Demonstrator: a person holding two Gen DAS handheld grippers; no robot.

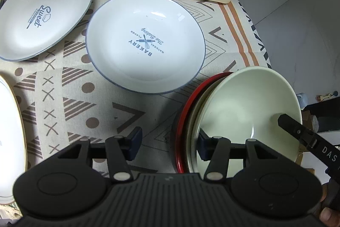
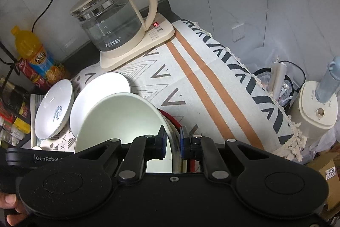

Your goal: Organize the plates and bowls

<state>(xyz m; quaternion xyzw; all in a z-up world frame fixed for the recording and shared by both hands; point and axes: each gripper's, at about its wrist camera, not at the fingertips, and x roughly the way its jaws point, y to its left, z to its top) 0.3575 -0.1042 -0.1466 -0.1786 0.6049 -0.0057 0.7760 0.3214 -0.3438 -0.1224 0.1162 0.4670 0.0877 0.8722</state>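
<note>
A pale green bowl [image 1: 250,107] sits tilted in a cream bowl and a red-rimmed bowl [image 1: 182,120] at the table's right edge. My right gripper [image 2: 172,142] is shut on the green bowl's rim [image 2: 119,116], one finger inside and one outside. One of its fingers [image 1: 297,131] shows inside the bowl in the left wrist view. My left gripper [image 1: 170,137] is open and empty, just left of the stack. A white "Bakery" plate [image 1: 146,44] and a white "Sweet" plate [image 1: 42,14] lie on the patterned cloth.
A glass kettle on a cream base [image 2: 119,35] stands at the back. Bottles [image 2: 36,56] stand at the back left. A white gold-rimmed plate [image 1: 10,131] lies at the left edge. The table drops off on the right, with a bin [image 2: 276,82] and a humidifier [image 2: 314,107] below.
</note>
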